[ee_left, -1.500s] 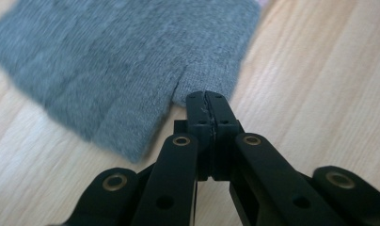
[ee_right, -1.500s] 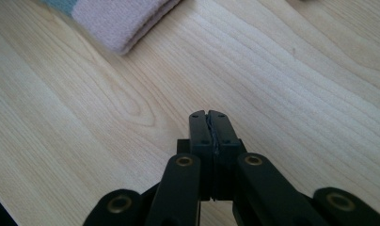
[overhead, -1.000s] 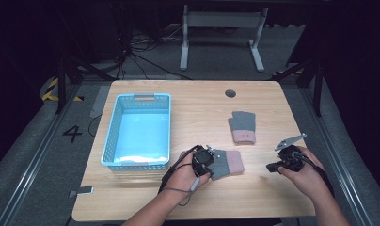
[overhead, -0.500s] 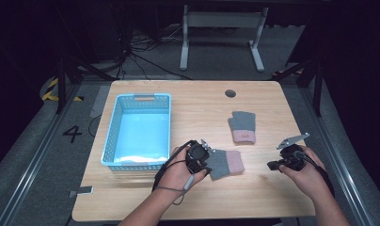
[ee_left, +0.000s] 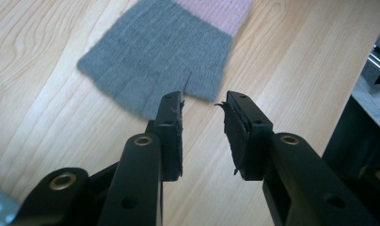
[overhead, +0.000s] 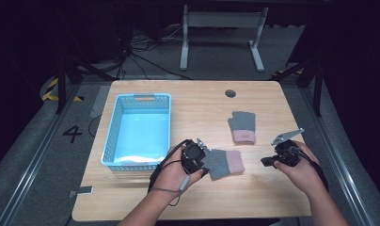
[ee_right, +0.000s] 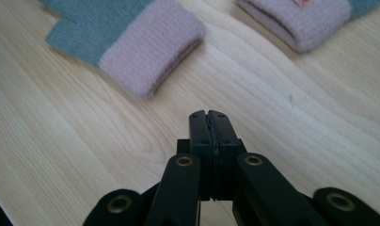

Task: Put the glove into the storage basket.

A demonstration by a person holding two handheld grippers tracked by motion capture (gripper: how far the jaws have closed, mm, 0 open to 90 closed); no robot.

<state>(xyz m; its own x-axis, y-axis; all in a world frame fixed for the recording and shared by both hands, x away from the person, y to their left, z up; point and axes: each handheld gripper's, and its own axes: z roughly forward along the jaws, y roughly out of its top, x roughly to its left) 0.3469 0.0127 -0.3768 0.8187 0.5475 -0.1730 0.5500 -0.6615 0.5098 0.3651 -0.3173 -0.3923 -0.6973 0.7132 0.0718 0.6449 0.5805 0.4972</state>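
Near the front edge of the surface, the left hand-held gripper hangs just above the grey finger end of the near glove. Its jaws have just been opening and stand apart, with bare wood between them and no wool pinched. From the high view the person's hand covers most of that hand-held gripper, so its tips are hard to make out there. In the left gripper view the glove's pink cuff is cut off by the top edge.

Farther right, the right hand-held gripper has its jaws pressed together on nothing, over bare wood, pointing toward the near glove's cuff. The far glove lies apart, farther back and to the right; in the right gripper view it is cropped at the upper corner.

At the left stands the blue basket, its mesh walls upright. Its floor looks bare, though the near wall hides the nearest strip inside.
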